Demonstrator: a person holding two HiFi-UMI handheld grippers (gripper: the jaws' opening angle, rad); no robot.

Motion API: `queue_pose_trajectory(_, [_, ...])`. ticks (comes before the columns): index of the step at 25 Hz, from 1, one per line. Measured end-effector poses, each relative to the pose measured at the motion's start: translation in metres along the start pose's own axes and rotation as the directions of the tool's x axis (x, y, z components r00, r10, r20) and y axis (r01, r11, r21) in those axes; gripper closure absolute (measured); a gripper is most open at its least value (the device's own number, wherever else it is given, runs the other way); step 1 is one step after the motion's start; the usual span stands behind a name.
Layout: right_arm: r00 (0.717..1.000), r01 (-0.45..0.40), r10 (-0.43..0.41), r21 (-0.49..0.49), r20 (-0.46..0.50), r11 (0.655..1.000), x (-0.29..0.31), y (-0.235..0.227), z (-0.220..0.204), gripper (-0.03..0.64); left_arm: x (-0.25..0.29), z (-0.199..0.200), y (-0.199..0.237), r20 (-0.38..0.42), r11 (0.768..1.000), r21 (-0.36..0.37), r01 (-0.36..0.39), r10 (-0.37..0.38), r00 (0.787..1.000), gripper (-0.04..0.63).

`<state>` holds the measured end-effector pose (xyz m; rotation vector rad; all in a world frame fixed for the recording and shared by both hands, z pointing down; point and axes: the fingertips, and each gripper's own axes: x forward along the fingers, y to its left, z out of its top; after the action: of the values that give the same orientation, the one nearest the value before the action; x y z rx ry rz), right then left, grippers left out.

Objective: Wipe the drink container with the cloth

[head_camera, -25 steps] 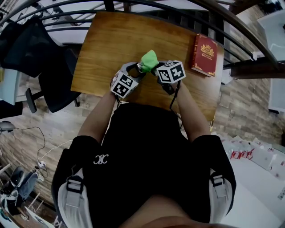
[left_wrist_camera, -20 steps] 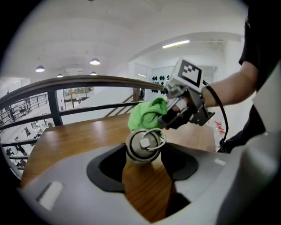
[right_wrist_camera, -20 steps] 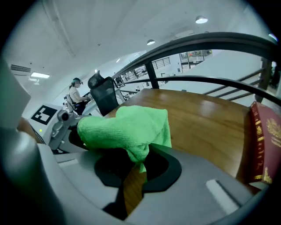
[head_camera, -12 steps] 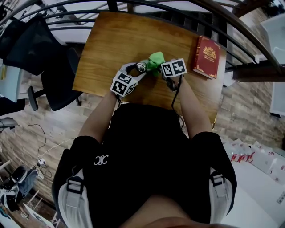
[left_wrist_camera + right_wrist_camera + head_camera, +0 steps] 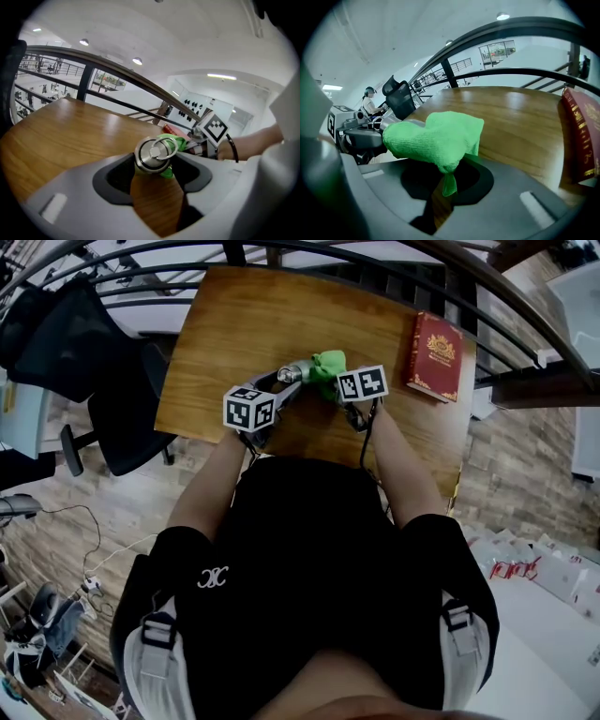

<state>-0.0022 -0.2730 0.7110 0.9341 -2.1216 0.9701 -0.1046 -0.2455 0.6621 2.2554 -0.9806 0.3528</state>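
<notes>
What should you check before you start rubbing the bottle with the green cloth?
1. Bottle clamped in the left hand-held gripper: ok.
2. Cloth pinched in the right hand-held gripper: ok.
3. Cloth lying against the bottle: ok.
4. Cap on the bottle: ok.
5. Book out of the way, at the right edge of the table: ok.
6. Which parts of the bottle are dirty: cannot tell.
</notes>
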Motion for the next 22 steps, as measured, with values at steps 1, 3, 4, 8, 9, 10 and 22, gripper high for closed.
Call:
queue_pose_trajectory(1, [1.000, -0.005, 0.005, -0.005, 0.008, 1.000, -0.001, 0.003, 0.001, 0.571, -0.001, -0.001, 0.001, 0.005, 1.000, -0.019, -0.002, 0.002, 1.000, 0.296])
queue_pose_trajectory(3, [0.999, -0.022, 0.023, -0.029, 0.023, 0.999, -0.004, 0.012, 0.005, 0.571, -0.002, -0.001, 0.004, 0.019, 0.998, -0.067, -0.005, 0.006, 1.000, 0.296])
queue_pose_trajectory(4, [0.999, -0.034, 0.035, -0.045, 0.030, 0.998, -0.006, 0.018, 0.008, 0.571, -0.003, -0.002, 0.006, 0.027, 0.996, -0.094, -0.006, 0.008, 1.000, 0.296])
queue_pose_trajectory(8, [0.996, -0.069, 0.075, -0.116, 0.048, 0.991, -0.011, 0.046, 0.017, 0.571, -0.007, -0.002, 0.013, 0.049, 0.983, -0.186, -0.013, 0.022, 0.999, 0.296])
queue_pose_trajectory(9, [0.995, -0.074, 0.081, -0.132, 0.053, 0.988, -0.013, 0.052, 0.019, 0.571, -0.007, -0.002, 0.015, 0.051, 0.979, -0.205, -0.013, 0.024, 0.998, 0.296])
queue_pose_trajectory(10, [0.994, -0.078, 0.088, -0.148, 0.060, 0.986, -0.014, 0.058, 0.022, 0.571, -0.006, -0.002, 0.015, 0.054, 0.976, -0.216, -0.013, 0.025, 0.998, 0.296])
queue_pose_trajectory(22, [0.975, -0.190, 0.214, -0.256, 0.067, 0.948, -0.027, 0.104, 0.036, 0.571, -0.009, 0.003, 0.014, 0.051, 0.978, -0.207, -0.016, 0.028, 0.998, 0.296])
